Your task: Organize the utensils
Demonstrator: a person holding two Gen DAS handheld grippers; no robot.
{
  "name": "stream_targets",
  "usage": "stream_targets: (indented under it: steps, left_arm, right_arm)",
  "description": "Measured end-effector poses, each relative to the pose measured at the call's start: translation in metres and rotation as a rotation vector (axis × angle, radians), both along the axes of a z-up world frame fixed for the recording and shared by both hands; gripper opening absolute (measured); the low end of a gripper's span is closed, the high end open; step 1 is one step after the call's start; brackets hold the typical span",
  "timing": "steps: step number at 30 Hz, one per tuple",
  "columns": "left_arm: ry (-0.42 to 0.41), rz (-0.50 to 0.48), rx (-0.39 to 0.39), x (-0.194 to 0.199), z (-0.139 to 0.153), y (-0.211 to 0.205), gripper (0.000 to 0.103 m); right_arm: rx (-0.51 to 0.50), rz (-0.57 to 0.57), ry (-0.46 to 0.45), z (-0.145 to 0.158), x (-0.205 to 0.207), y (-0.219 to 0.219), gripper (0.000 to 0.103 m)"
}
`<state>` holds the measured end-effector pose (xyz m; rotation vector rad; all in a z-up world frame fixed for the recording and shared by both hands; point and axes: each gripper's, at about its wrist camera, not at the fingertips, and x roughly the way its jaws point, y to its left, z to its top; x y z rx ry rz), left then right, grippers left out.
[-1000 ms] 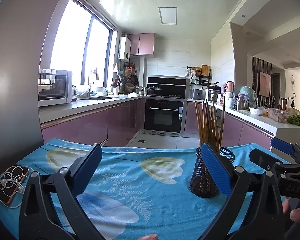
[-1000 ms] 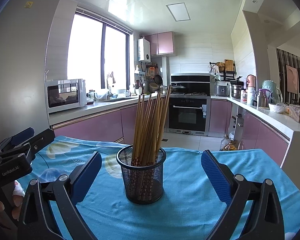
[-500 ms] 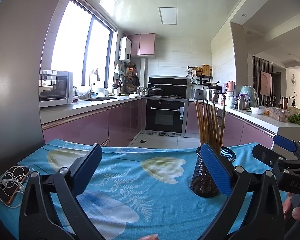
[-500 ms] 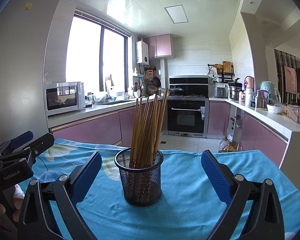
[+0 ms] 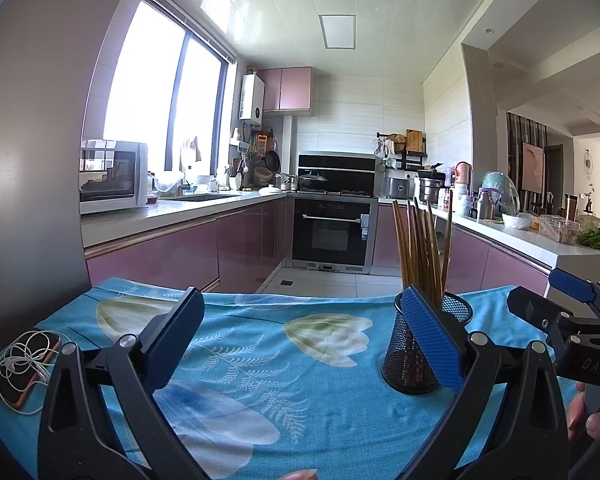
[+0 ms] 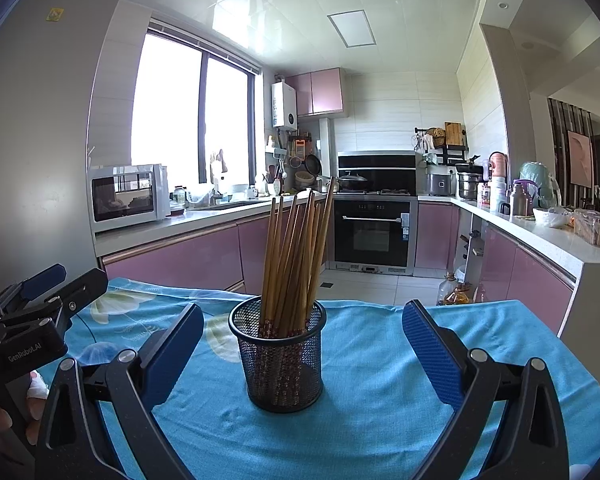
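Chopsticks [image 6: 292, 256] upright in mesh holder [image 6: 278, 364]; left gripper [image 6: 36, 300] reads "GenRobot.AI".

Bare cloth [image 6: 380, 420] around mesh holder [image 6: 284, 364], phone [image 5: 26, 368] possibly obstructing left

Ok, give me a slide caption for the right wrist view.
Open right gripper faces a mesh holder of chopsticks on a blue tablecloth.

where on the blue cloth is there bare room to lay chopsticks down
The widest bare patch lies between the phone with earphones and the mesh holder, across the middle of the cloth. Cloth to the right of the holder is bare too. It is crowded only at the holder, full of chopsticks.
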<state>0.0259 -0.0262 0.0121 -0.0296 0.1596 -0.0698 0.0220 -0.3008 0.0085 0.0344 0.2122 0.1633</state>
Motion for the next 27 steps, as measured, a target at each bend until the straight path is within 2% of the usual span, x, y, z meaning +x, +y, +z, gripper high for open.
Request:
stream_targets:
  steps: [27]
  left_arm:
    - [0.0,0.004,0.002,-0.0006,-0.0002,0.0005,0.097]
  right_arm:
    - [-0.001,-0.004,-0.004,0.004,0.0006,0.0004,0.096]
